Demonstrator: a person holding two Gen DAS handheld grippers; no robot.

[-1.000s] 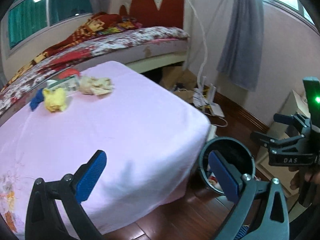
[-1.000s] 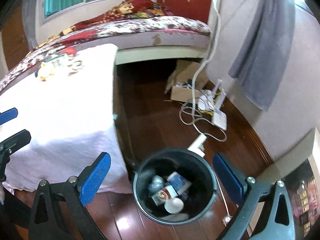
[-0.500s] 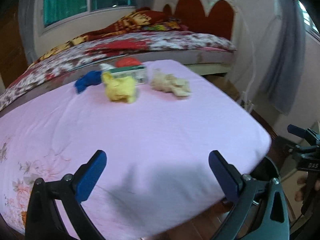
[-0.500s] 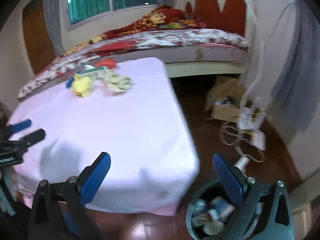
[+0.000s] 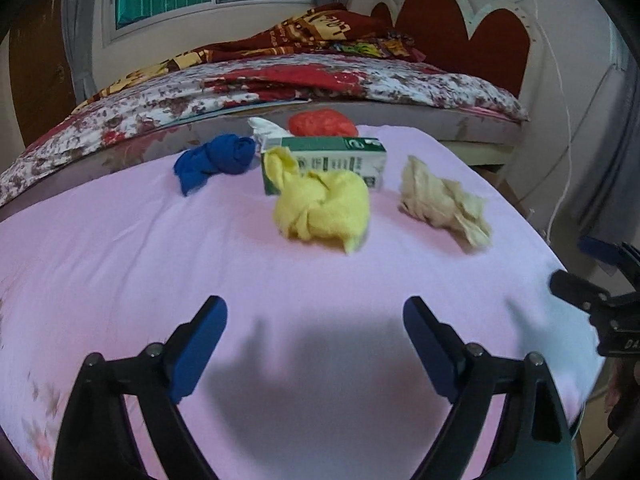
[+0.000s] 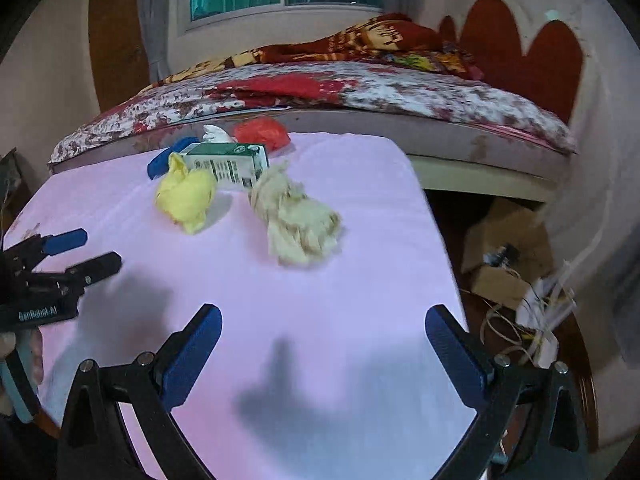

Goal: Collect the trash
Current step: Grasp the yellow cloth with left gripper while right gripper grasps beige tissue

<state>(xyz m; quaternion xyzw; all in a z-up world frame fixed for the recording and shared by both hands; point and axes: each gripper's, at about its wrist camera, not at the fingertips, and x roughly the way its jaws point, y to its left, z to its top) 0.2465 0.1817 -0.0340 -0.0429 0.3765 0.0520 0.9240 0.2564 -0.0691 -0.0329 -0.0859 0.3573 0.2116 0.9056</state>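
- The step in hand looks like the approach: both tongs are over the near part of the table covered with a pink cloth [image 5: 120,264], and the trash lies at its far part, near the bed with the flowered cover [image 5: 360,80].
- The left gripper [image 5: 316,344] has its jaws wide apart but they are closing now; nothing is between them. The right gripper [image 6: 324,354] stands wide open and holds nothing.
- The trash is a small group: a crumpled yellow wad [image 5: 324,208] just in front of a green and white carton [image 5: 340,158], a crumpled beige paper wad [image 6: 298,226], a rolled blue cloth [image 5: 216,160], a red crumpled bag [image 5: 322,123] and a small white scrap [image 5: 262,126] behind.
- I judge that the next move calls for reaching forward; the yellow wad is before the left tongs, the beige wad before the right.
- The cloth between tongs and trash is bare, so there is room. The right table edge drops to a floor with cardboard boxes and cables [image 6: 520,300]; the beige wad lies nearer that edge.
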